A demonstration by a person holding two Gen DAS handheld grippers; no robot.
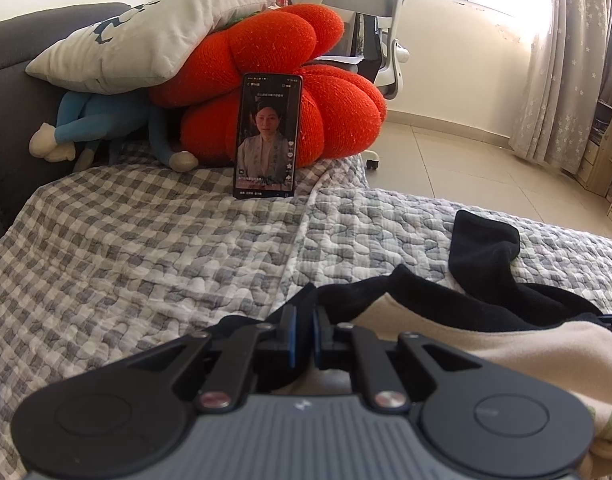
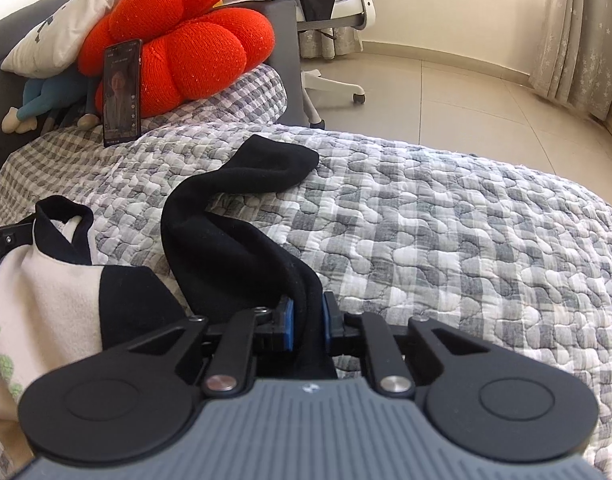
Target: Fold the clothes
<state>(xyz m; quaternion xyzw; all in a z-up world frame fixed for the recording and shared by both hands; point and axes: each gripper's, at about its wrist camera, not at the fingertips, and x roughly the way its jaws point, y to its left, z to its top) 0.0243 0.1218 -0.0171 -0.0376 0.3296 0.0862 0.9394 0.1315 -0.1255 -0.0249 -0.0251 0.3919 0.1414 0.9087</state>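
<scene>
Your left gripper (image 1: 305, 334) is pinched nearly shut on the black collar edge of the cream-and-black garment (image 2: 46, 300), and your right gripper (image 2: 306, 322) is clamped on the black sleeve (image 2: 226, 240) where it joins the body, so you hold the garment at two points along its top, probably to lift and spread it flat for folding. The garment lies bunched on the checked quilt (image 2: 466, 240) just in front of you, its sleeve snaking away toward the propped phone (image 1: 268, 136). Both grippers tilt down toward the bed, side by side and close, though how much cloth the left pads actually hold is hard to see.
</scene>
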